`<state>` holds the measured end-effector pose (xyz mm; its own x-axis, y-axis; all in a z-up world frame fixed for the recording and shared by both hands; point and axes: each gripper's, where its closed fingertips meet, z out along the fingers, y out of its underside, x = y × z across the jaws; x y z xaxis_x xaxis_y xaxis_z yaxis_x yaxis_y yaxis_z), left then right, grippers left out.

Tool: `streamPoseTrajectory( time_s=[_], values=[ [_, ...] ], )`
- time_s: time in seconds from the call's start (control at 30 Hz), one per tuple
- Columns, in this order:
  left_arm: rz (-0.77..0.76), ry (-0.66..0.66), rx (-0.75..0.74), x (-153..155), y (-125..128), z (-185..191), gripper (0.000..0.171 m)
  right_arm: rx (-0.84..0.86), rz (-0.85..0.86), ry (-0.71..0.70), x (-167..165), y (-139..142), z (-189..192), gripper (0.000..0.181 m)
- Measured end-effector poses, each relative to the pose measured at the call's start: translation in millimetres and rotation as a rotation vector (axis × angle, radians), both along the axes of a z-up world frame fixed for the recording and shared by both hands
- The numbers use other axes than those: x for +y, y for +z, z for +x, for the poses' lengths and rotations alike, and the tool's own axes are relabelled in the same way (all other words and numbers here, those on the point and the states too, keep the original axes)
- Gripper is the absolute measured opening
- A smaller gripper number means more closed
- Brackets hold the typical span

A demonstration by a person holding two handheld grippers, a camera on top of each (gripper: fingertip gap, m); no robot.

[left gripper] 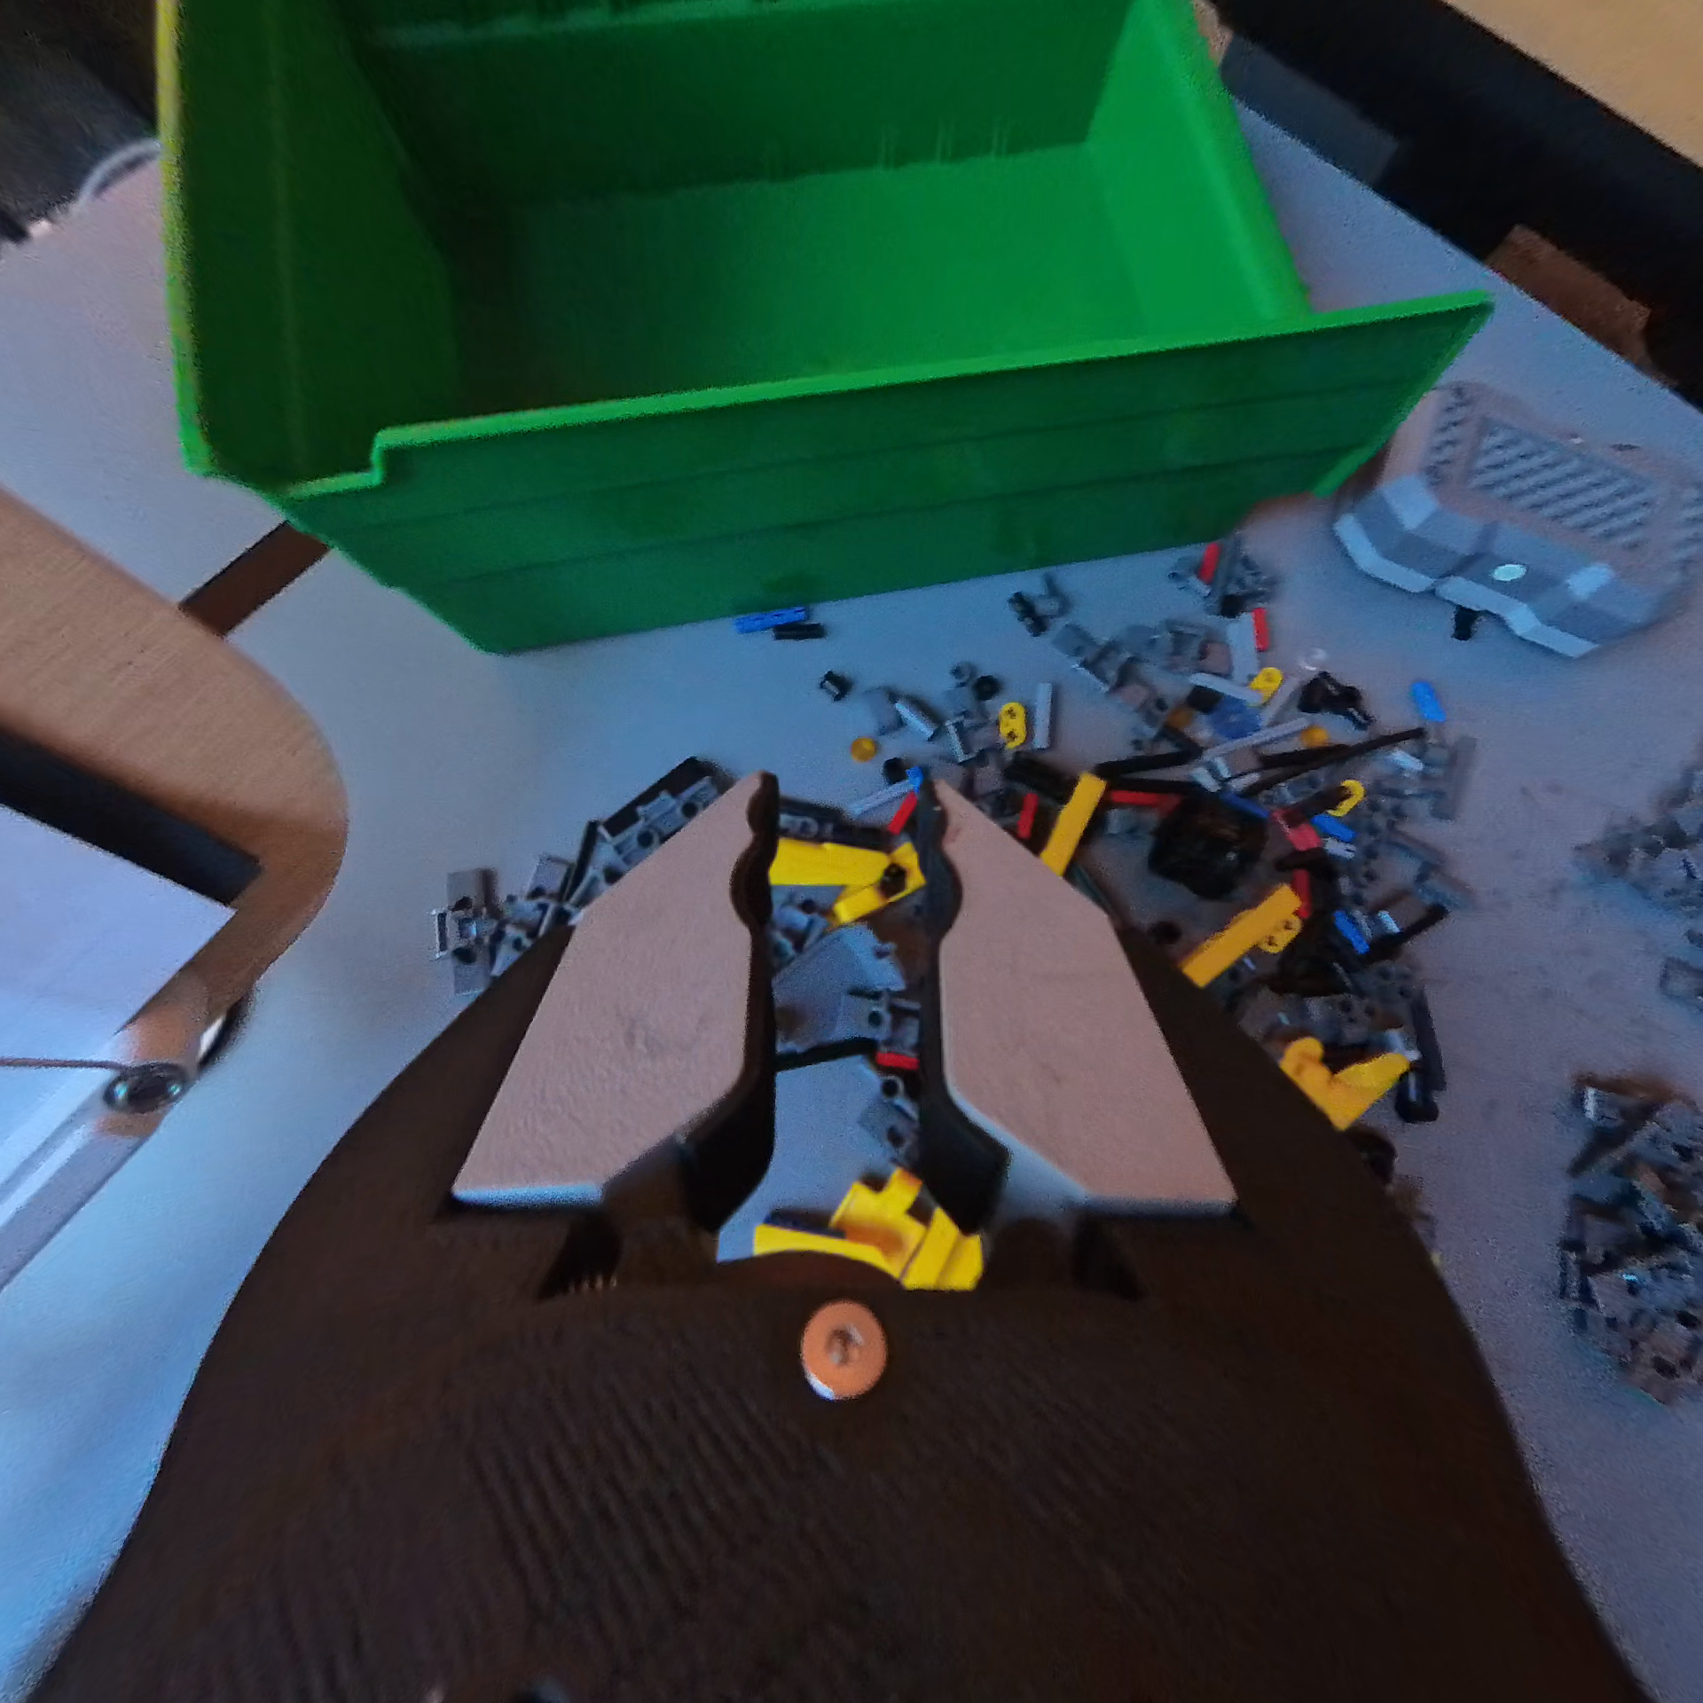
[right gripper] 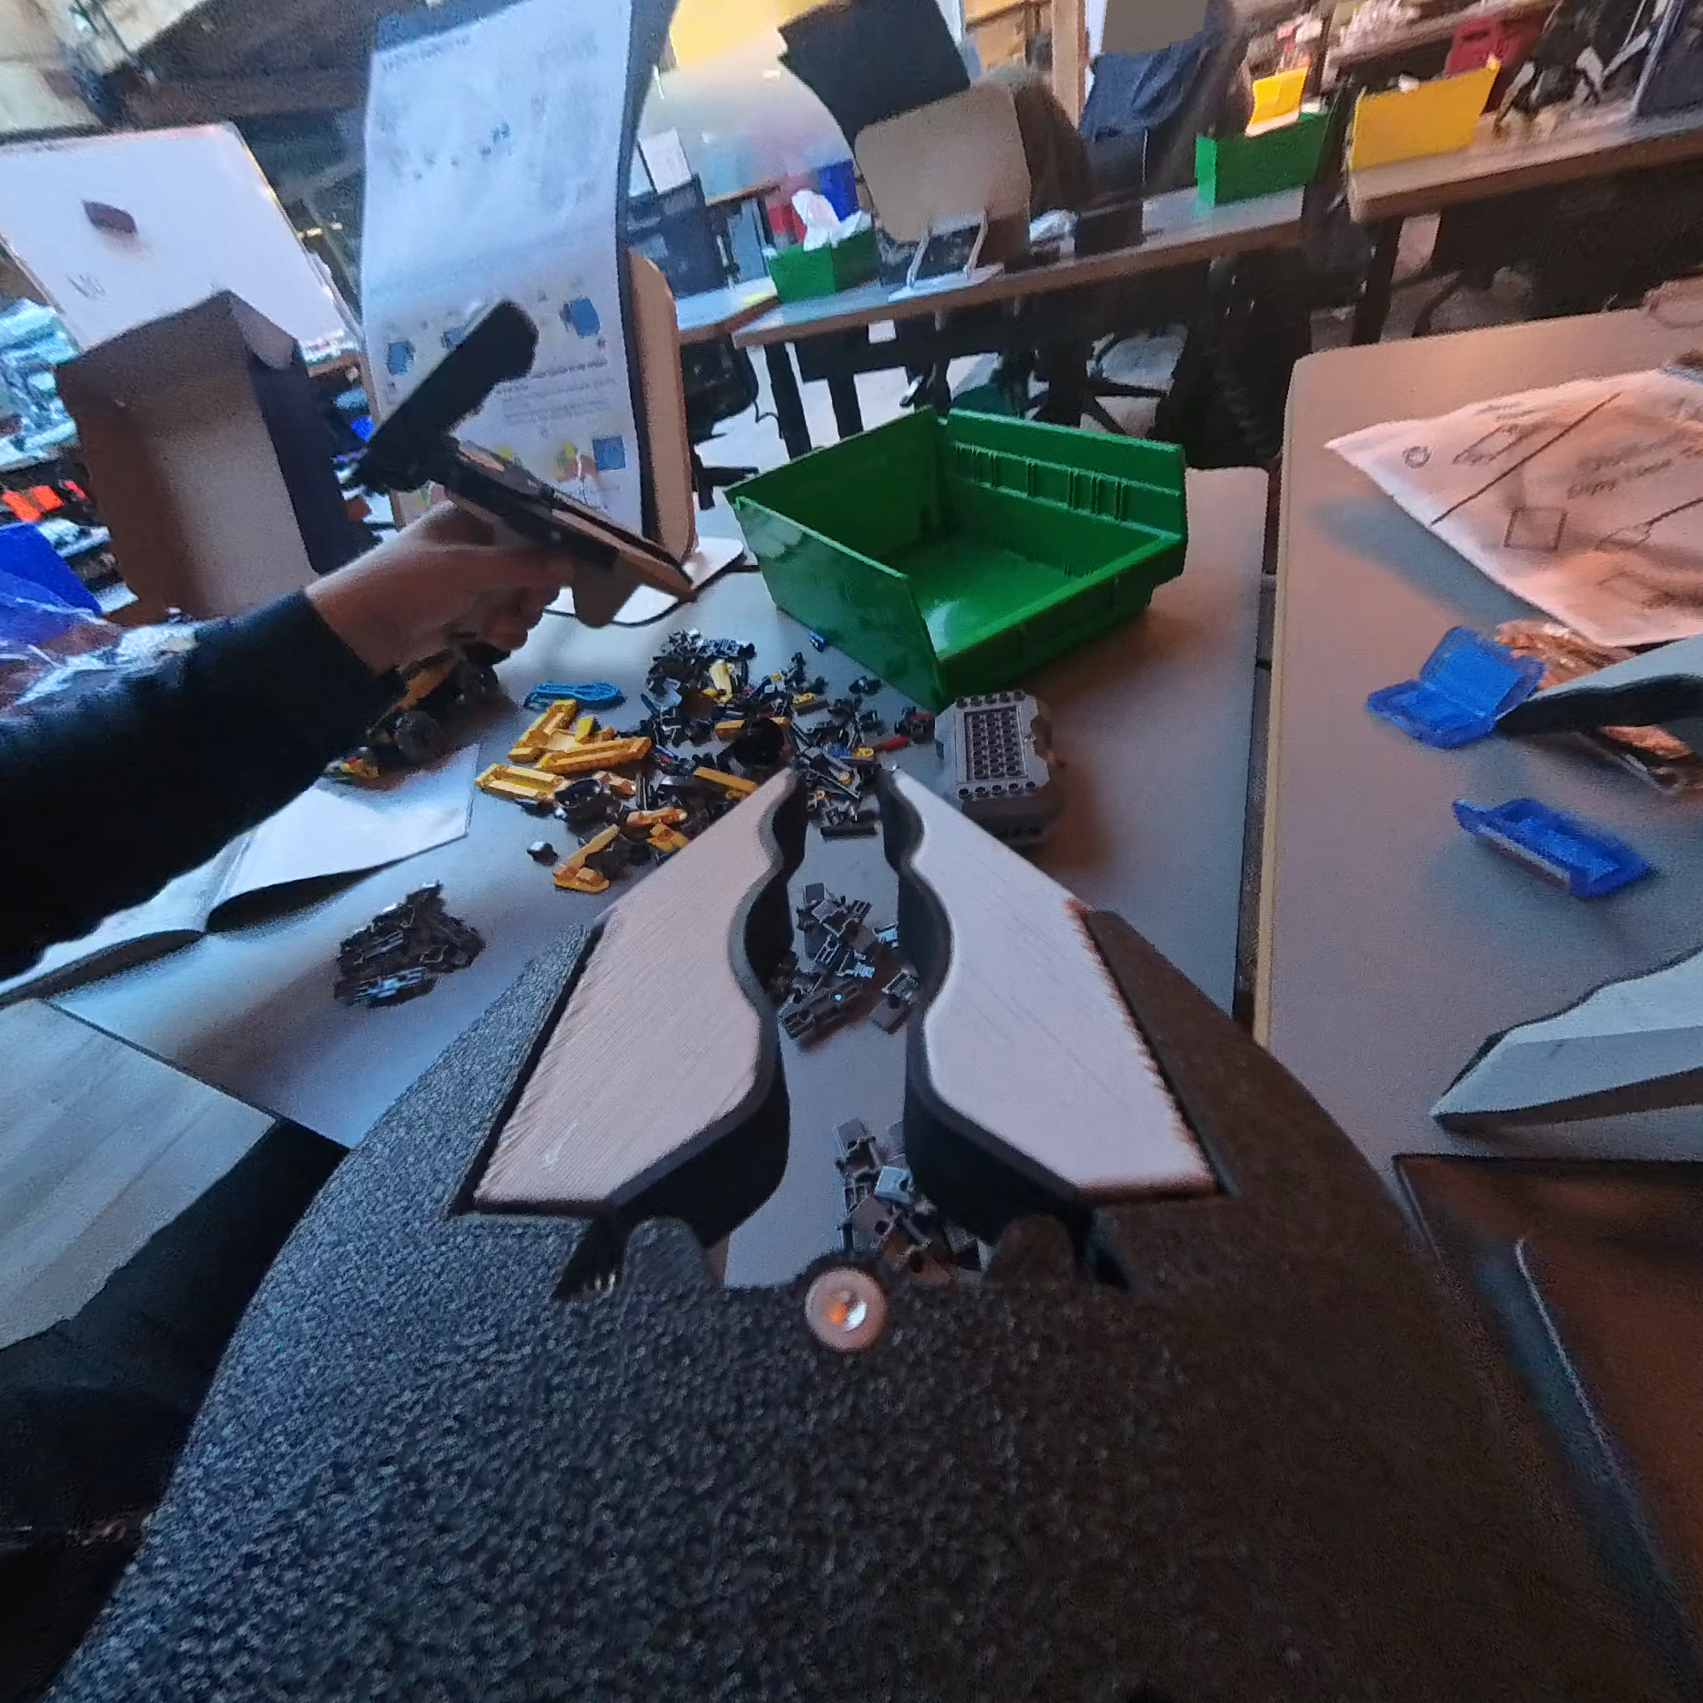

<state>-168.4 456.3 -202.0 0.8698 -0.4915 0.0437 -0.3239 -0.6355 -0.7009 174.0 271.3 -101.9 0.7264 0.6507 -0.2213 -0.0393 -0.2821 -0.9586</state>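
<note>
Left gripper (left gripper: pixel 848 802): fingers parted with a narrow gap, grasping nothing; hovers above the brick pile.
Right gripper (right gripper: pixel 840 783): fingers parted, nothing between them; held above small dark pieces (right gripper: pixel 843 958).
Brick pile (left gripper: pixel 1198 829): yellow, black, grey, red and blue loose parts on the grey table (left gripper: pixel 553 719), near the bin's front wall.
Green bin (left gripper: pixel 829 369): open-topped, far side of the pile; interior looks bare.
Grey studded block (left gripper: pixel 1520 544): right of the bin.
Right wrist view only: a hand (right gripper: pixel 442 590) holding the left gripper; blue cases (right gripper: pixel 1456 687) and printed sheets (right gripper: pixel 1567 498) on the right-hand table; upright board (right gripper: pixel 502 276) far left.
Left wrist view only: wooden chair back (left gripper: pixel 166 719) at left.
</note>
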Motion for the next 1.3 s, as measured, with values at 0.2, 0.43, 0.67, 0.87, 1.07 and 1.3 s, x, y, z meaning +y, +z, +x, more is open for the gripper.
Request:
streamPoseTrajectory(
  time_s=[0.2, 0.43, 0.67, 0.87, 1.07, 1.3],
  values=[
    [-0.061, -0.106, 0.095, -2.4, -30.3, 29.6, 0.025, -0.021, 0.001, -0.009, -1.7, -3.5, 0.1, 0.014],
    [-0.040, -0.331, 0.111, 9.2, -42.3, 91.2, 0.024, -0.044, 0.021, -0.019, -11.7, 3.6, 1.3, 0.014],
    [-0.059, -0.582, 0.219, 6.7, -60.0, 113.8, 0.024, -0.027, 0.025, -0.026, -16.5, 6.8, 10.1, 0.013],
    [-0.093, -0.615, 0.315, 14.4, -75.5, 110.3, 0.022, -0.016, 0.038, -0.055, -19.1, 11.4, 25.1, 0.013],
    [-0.110, -0.635, 0.317, 10.4, -76.9, 109.6, 0.012, 0.001, 0.028, -0.059, -19.8, 9.4, 32.5, 0.013],
    [0.167, -0.662, 0.436, -3.3, -31.9, 105.8, 0.010, 0.015, 0.027, -0.035, -23.8, 12.4, 26.9, 0.013]
  ],
)
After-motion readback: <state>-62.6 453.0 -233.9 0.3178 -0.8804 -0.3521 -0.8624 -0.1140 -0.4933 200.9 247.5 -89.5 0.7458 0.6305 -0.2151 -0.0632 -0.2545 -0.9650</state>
